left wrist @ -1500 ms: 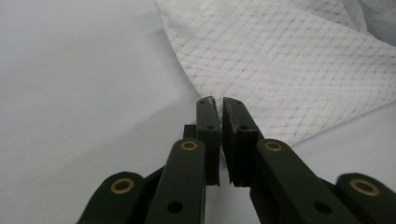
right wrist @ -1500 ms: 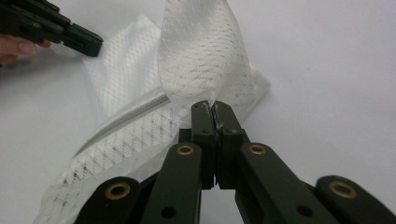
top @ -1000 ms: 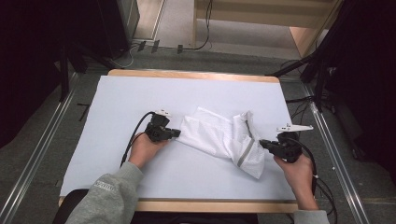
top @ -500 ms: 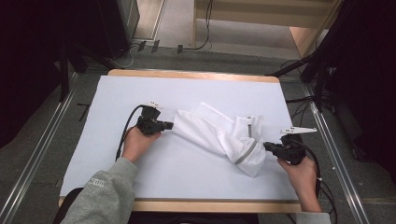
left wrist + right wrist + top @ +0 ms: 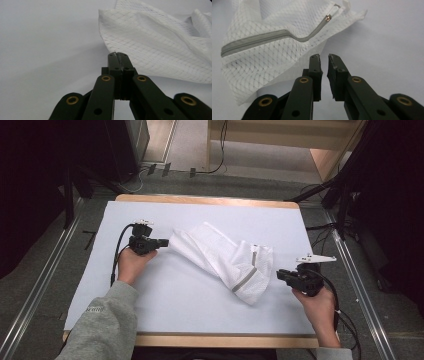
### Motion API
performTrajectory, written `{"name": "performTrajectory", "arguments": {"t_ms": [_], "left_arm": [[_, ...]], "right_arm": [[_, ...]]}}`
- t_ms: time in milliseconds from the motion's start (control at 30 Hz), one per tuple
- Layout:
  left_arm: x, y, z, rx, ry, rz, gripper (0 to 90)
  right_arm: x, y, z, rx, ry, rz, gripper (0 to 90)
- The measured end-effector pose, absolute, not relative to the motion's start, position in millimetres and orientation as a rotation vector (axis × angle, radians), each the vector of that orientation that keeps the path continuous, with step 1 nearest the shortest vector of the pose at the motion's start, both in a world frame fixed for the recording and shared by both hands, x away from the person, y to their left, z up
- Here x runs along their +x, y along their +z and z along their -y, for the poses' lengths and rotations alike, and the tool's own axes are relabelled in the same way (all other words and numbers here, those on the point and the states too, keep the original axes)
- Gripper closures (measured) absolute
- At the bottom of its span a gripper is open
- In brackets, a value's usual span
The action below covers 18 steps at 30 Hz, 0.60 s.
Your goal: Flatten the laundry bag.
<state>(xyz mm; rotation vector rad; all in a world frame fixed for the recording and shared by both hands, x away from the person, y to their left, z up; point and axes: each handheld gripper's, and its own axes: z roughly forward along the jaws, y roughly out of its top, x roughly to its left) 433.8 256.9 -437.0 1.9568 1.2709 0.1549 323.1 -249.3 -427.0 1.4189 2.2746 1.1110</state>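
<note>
While both claws hover nearby, the mesh bag (image 5: 225, 260) lies crumpled.

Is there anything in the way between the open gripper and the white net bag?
No, nothing visible. The right gripper has its jaws open and points at the mesh bag, near the end with the grey zipper. Between them lies bare white table cover.

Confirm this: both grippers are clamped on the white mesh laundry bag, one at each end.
Not quite. The left gripper is shut at the white mesh laundry bag's edge, but the right gripper is open and off the bag, with nothing between its jaws. The right gripper view shows this.
</note>
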Motion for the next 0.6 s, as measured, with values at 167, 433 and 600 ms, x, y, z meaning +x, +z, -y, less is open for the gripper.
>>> {"name": "performTrajectory", "arguments": {"t_ms": [167, 433, 600], "left_arm": [[427, -432, -259, 1.931, 0.138, -1.26, 86.6], [400, -414, -256, 1.919, 0.104, -1.184, 77.3], [386, -415, -251, 1.95, 0.08, -1.158, 73.2]], "right_arm": [[323, -416, 234, 1.372, 1.181, -2.281, 80.9], [330, -410, 194, 1.265, 1.23, -2.364, 78.9], [344, -412, 166, 1.199, 1.23, -2.433, 73.4]]}}
